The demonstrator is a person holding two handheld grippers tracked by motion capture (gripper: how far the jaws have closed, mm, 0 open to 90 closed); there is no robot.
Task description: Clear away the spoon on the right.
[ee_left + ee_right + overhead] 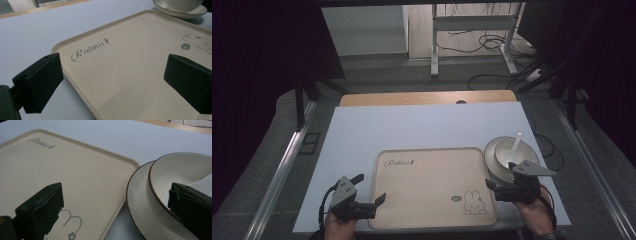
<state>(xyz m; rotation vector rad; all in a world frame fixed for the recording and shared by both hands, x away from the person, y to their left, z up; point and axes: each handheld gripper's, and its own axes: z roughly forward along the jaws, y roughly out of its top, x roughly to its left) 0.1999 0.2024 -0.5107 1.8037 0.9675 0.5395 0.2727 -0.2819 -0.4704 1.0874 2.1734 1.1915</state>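
Crockery is what my right tongs (504, 186) are closing in on: a white bowl (180, 173) with a thin brown rim, sitting in a matching plate (136, 200), with a pale spoon (515, 141) leaning inside. The stack is standing on the white surface (412, 127), just beside the right edge of the beige tray (432, 187), touching it or nearly so. My right tongs are spread wide and gripping nothing; in the right gripper view one jaw is hanging over the tray's corner while the other is hovering at the bowl's near wall.

I am judging the bowl and plate to be glazed ceramic: stiff, fairly heavy, slick and breakable. Pinching the bowl's rim alone is likely to tip it, and the loose spoon may rattle or slide out. Taking the plate by its flat outer lip, one jaw above and one beneath, looks the surer hold.

My left tongs (372, 197) are also released, jaws straddling the tray's left edge (63, 72) without touching it. The tray looks light, rigid and smooth, and its raised rim is offering the obvious place to grip.
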